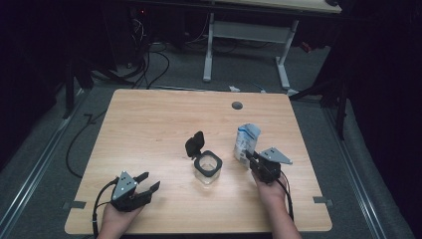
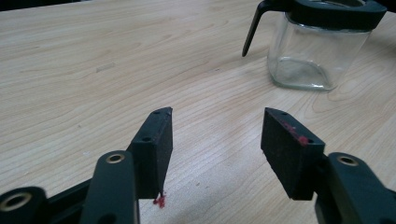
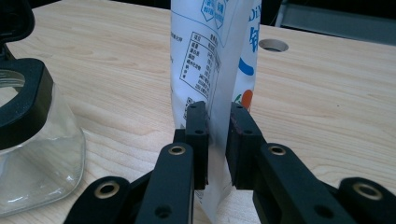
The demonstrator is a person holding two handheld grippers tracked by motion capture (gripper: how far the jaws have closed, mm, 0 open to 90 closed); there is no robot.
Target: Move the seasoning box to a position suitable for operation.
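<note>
Right gripper (image 1: 253, 160) pinches the lower edge of the upright white pouch (image 1: 246, 141); grip looks firm, seemingly. Open glass jar (image 1: 207, 168) sits just left of it, the nearer target. Left gripper (image 1: 148, 181) rests wide, holding nothing, farther off.
</note>
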